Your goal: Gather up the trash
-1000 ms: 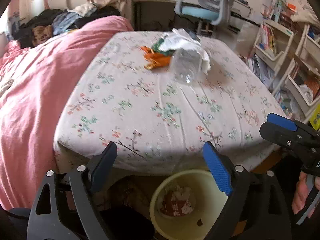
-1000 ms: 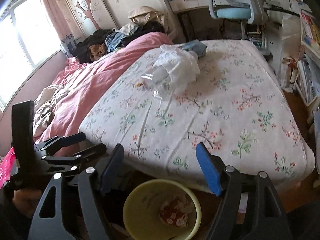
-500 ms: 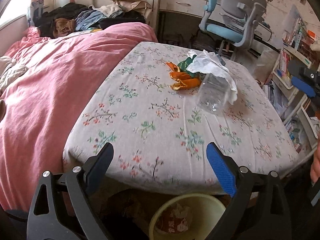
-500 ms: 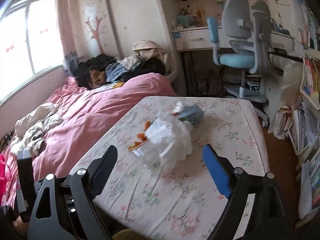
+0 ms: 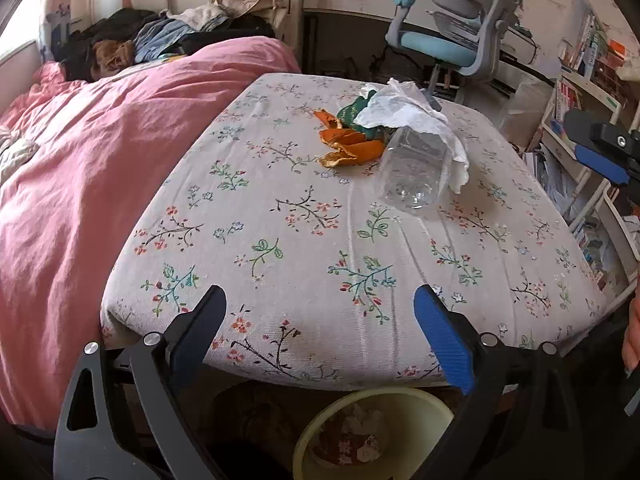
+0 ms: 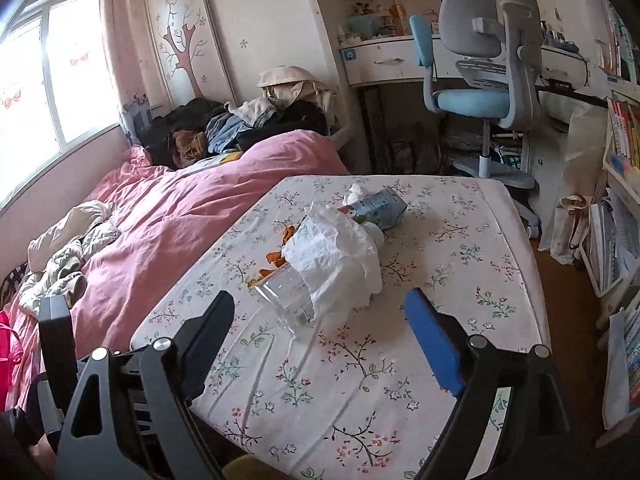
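Trash heaped mid-mattress [image 5: 304, 248]: bottle [image 5: 414, 172] on its side under a crumpled tissue [image 5: 404, 110], peel [image 5: 348, 146] and a green wrapper [image 5: 352, 110] just beside, carton [image 6: 380, 204] behind, likely gathered for quick grabs; bin [image 5: 372, 436] below the near edge, ready for drops, some scraps already inside. Left gripper [image 5: 320, 344] and right gripper [image 6: 320, 344] both wide, empty, having just been opening, well short of the heap; carton print too small to read, no other writing legible.

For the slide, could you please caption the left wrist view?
Open left gripper faces clear bottle, orange peels and tissue on floral bed.
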Tool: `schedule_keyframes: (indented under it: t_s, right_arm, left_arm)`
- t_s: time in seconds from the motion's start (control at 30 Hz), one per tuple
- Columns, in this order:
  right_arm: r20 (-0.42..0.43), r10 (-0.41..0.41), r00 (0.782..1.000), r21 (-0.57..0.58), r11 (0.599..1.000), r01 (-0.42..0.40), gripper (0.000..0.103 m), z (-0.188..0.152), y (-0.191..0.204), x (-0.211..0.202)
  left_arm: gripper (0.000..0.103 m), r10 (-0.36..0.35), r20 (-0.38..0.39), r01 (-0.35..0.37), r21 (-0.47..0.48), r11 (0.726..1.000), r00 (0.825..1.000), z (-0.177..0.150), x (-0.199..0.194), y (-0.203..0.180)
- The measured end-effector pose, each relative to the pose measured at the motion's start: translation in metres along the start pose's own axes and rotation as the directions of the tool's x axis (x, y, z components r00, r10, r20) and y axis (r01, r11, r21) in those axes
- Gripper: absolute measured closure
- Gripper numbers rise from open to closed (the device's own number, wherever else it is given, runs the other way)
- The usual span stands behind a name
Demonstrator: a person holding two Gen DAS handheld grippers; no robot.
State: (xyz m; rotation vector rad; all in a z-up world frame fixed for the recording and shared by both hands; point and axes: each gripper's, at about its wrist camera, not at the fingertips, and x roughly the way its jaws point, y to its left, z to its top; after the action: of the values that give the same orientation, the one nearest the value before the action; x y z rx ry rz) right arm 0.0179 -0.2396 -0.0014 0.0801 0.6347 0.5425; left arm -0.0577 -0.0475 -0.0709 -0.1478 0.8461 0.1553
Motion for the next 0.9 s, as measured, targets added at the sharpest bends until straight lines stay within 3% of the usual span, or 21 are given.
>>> schedule_keyframes:
  t_s: [0.9]
  right_arm:
    - [-0.01, -0.024, 1.0, -0.035, 0.999, 0.024, 0.019, -0.003, 0.006, -0.001]
  left_arm:
    - [0.011, 0.009, -0.003, -0.009, -0.039, 0.999, 1.0, -0.002, -0.003, 0.011]
